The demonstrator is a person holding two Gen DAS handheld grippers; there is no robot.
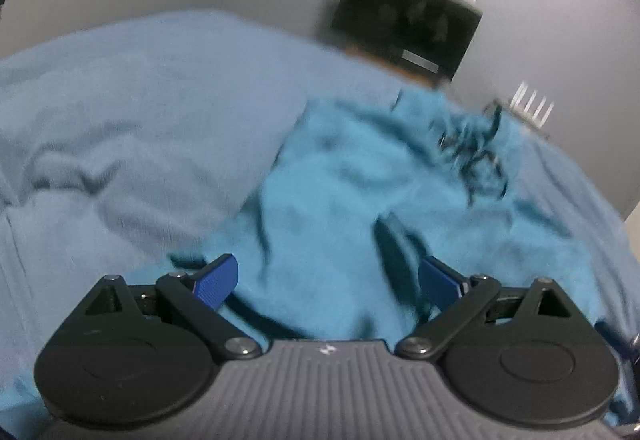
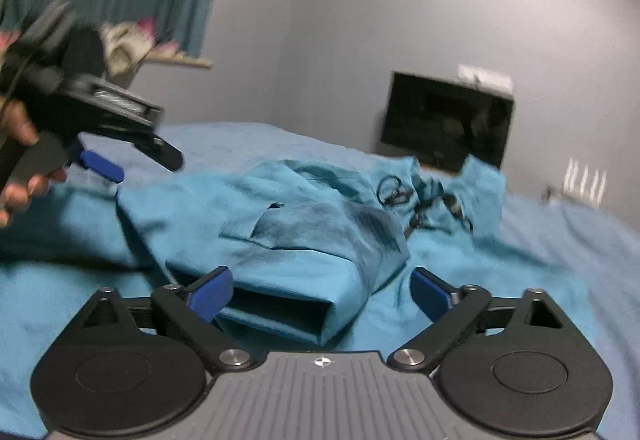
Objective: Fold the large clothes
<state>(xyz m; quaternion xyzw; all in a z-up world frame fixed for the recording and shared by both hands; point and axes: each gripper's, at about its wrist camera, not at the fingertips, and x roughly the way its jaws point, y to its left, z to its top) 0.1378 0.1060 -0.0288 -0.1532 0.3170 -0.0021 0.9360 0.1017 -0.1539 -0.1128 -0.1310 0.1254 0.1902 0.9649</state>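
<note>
Fingers (image 1: 328, 282) (image 2: 322, 290) spread wide, empty; best pinching garment (image 2: 304, 236) edges evenly, flat on bed (image 1: 140, 80).

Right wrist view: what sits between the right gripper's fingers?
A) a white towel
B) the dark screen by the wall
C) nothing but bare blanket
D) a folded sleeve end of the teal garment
D: in the right wrist view the open, hollow cuff of the teal garment lies between the spread fingers of the right gripper, which do not press on it.
</note>
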